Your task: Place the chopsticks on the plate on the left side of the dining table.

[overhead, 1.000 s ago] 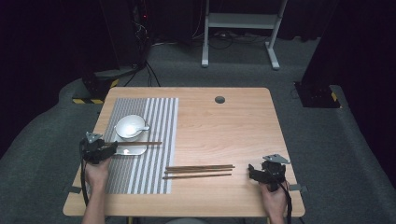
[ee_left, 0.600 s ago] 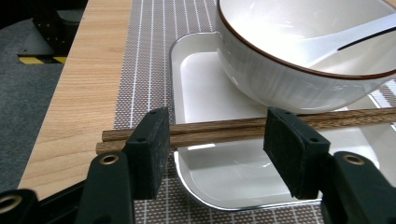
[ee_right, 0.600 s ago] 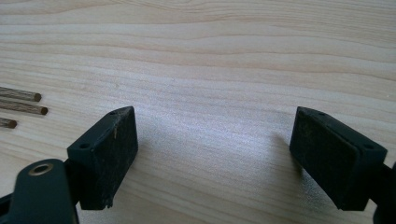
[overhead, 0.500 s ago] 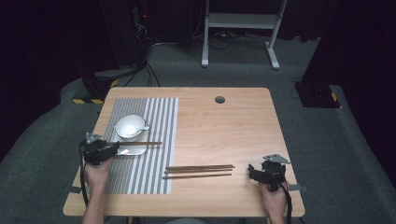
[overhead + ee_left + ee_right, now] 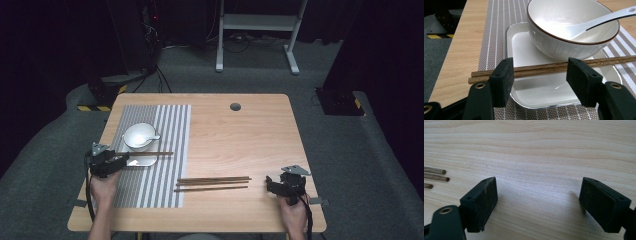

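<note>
We held the left hand-held gripper [image 5: 540, 75] open astride the chopsticks [image 5: 541, 68] resting across the tray [image 5: 524, 50]; the right hand-held gripper [image 5: 539, 203] stood open above the table [image 5: 536, 150].

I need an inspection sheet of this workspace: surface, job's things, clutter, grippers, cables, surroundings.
Surface: wooden table with a striped mat at its left.
Job's things: pair of chopsticks lying across a white tray, passing between the left jaws; bowl on the tray, spoon inside it.
Clutter: more chopsticks on bare wood beside the mat.
Grippers: left gripper open, pads off the sticks; right gripper open over bare wood.
Cables: one trails from each gripper.
Surroundings: grey carpet, white frame behind, dark room.
</note>
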{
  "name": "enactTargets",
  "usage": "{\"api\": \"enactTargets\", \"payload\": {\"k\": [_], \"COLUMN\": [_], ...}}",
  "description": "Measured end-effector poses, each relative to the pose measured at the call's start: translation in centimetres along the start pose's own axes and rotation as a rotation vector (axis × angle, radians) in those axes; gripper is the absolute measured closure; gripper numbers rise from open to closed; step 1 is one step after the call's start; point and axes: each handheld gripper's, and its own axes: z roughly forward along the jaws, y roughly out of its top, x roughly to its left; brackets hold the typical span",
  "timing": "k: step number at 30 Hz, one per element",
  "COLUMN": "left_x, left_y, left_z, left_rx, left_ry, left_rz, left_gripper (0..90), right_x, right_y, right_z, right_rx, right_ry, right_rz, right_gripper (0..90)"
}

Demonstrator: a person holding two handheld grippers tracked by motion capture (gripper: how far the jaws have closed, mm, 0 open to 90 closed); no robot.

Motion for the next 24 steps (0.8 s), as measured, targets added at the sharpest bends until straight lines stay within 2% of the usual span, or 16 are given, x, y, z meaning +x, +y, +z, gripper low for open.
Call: {"api": "enactTargets", "payload": {"k": [24], "left_x": [-1.0], "left_y": [0.1], "left_z": [-1.1], "left_rx": [-0.023], "left_ry": [-0.044], "left_rz": [0.01], "left_gripper": [37.3], "right_x": [0.0], "right_y": [0.0], "right_z": [0.0], "right_rx": [0.0], "right_ry": [0.0], "right_rz": [-0.001], "right_gripper": [15.1]}}
